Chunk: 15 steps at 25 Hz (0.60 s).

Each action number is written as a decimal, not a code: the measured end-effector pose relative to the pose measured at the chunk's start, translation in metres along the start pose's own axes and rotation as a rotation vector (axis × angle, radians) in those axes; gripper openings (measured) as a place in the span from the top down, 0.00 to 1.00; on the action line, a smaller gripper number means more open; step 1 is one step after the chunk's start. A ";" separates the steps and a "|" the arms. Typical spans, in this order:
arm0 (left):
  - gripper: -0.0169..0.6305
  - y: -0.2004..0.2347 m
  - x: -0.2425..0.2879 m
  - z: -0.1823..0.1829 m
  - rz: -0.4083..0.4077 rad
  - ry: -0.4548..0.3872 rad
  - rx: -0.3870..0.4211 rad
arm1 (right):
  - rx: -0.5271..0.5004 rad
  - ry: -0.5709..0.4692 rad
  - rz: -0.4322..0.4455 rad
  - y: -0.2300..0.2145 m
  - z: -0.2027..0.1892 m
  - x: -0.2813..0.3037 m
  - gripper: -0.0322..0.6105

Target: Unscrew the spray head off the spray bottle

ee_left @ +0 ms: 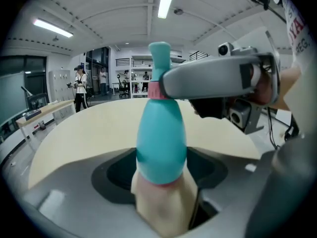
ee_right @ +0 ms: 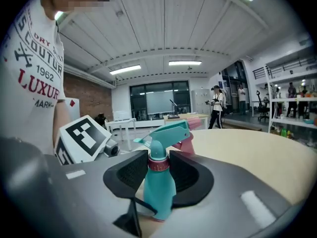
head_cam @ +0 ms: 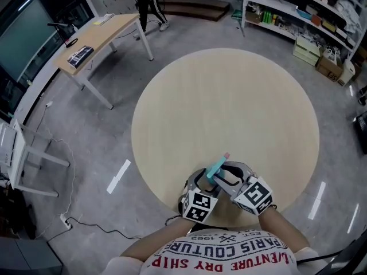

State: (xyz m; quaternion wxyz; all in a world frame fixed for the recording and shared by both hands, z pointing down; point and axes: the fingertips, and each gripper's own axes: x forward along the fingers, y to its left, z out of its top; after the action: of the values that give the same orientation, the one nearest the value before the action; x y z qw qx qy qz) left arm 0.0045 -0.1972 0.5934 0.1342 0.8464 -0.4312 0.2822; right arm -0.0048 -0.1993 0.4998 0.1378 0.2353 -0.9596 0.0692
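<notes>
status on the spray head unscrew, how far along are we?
Done: spray bottle picked up, left claw clamped on its body above the table. In hand: right claw shut on the pink collar under the spray head. Left: the head still sits on the neck, no gap showing, so the unscrewing and lift-off remain.

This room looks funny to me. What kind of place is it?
Probably a lab or workshop. There is a big round table on a bare grey floor, shelves packed with boxes, and a desk with gear on it.
</notes>
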 end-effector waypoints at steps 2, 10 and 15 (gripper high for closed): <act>0.49 -0.003 0.000 -0.001 0.004 -0.006 -0.001 | -0.030 0.015 0.002 0.002 -0.002 -0.001 0.74; 0.49 -0.021 -0.014 -0.012 -0.328 -0.036 0.239 | -0.138 0.078 0.300 0.024 -0.006 -0.011 0.75; 0.49 -0.037 -0.037 -0.027 -0.669 0.010 0.503 | -0.166 0.120 0.540 0.053 -0.010 -0.023 0.75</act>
State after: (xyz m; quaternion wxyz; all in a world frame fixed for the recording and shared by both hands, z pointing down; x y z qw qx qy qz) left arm 0.0075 -0.1383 0.5940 0.0096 0.9449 -0.0493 0.3236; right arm -0.0080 -0.1405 0.4985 0.1895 -0.0454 -0.9801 0.0386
